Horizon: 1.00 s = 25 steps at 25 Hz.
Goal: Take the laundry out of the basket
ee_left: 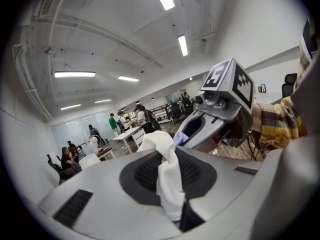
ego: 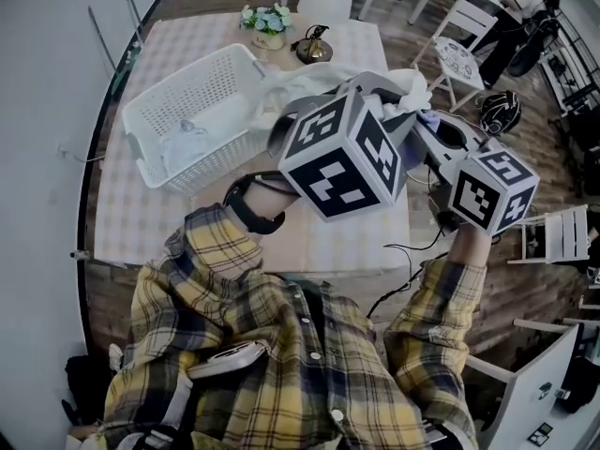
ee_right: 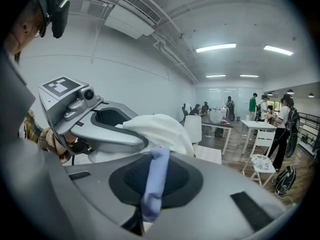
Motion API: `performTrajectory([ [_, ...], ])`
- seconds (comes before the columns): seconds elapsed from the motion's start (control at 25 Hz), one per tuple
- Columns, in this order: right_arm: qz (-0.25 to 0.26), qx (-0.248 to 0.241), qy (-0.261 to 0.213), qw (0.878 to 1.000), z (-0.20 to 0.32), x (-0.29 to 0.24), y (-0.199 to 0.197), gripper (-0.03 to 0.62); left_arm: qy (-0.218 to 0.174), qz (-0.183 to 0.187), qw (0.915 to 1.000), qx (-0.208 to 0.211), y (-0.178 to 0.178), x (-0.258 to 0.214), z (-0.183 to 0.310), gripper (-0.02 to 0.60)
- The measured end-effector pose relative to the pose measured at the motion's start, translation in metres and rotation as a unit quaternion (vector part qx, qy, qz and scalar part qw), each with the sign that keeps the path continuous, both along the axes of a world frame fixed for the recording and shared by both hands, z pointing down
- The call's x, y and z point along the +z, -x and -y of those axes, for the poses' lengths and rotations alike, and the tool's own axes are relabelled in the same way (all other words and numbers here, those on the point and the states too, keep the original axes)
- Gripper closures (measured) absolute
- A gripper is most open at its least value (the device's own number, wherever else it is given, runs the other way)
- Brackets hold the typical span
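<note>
With the left hand-held gripper (ee_left: 170, 181) clamped on a white garment (ee_left: 161, 146) and the right hand-held gripper (ee_right: 152, 184) on a pale blue fold (ee_right: 156, 171), both raised beside the basket (ego: 192, 87) on the desk (ego: 145, 216), I'd hold both grips firm and carry the cloth clear of the rim.

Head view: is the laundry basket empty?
No, a pale garment lies crumpled on the bottom of the white basket.
</note>
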State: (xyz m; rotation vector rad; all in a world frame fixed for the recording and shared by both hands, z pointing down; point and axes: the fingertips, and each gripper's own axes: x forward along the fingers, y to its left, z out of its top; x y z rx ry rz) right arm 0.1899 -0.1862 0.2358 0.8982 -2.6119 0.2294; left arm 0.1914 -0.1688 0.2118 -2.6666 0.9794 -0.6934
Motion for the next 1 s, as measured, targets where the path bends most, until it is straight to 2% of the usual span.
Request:
performTrajectory([
  [0.48,-0.021,0.093,0.01,0.995,-0.03,0.014,-0.118,0.549,0.026,-0.015,0.9952,0.093,-0.114,0.02,-0.028,0.518],
  [0.72,-0.022,0.111,0.03,0.993,-0.032,0.036,-0.139,0.549,0.044,-0.008,0.9927,0.112,-0.134,0.042,-0.028,0.518],
  [1.0,-0.02,0.096,0.079,0.992,-0.033,0.077,-0.135,0.549,0.09,0.008,0.9916,0.093,-0.131,0.084,-0.024,0.517],
])
